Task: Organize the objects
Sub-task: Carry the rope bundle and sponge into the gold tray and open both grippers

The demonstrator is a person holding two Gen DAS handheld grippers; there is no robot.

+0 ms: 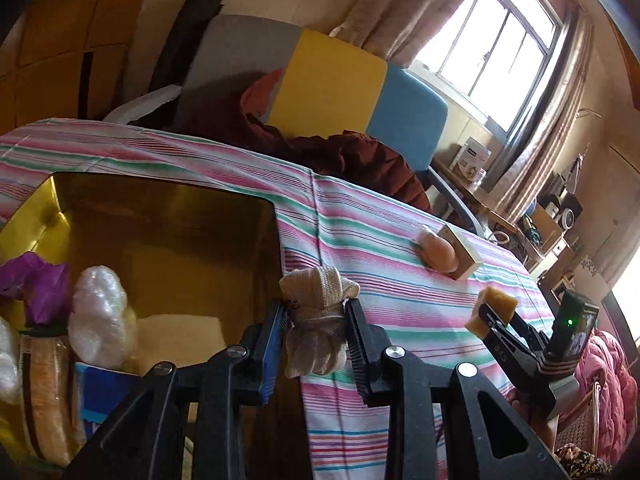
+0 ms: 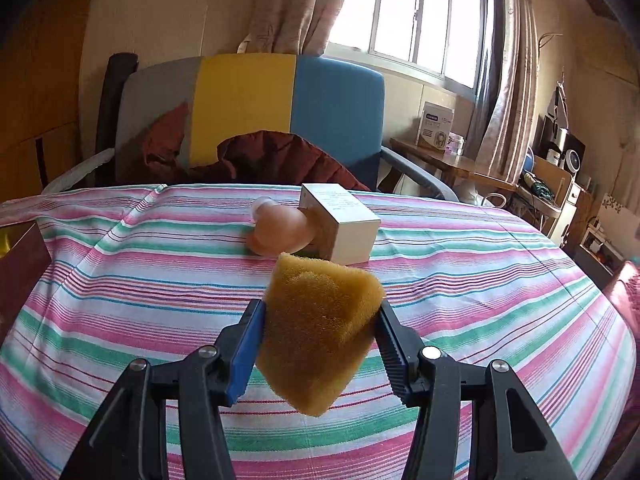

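Beige knotted cloth is clamped in the left gripper, right at the gold box edge. Further right, a yellow sponge is squeezed by the right gripper above the striped table. The box looks packed, maybe, so the cloth could get dropped outside. Bottle and carton are left beyond.

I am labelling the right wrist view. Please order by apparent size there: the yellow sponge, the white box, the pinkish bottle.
1. yellow sponge, held in the right gripper; it is nearest to the camera, so its true size is unsure.
2. white box
3. pinkish bottle, lying against the box.
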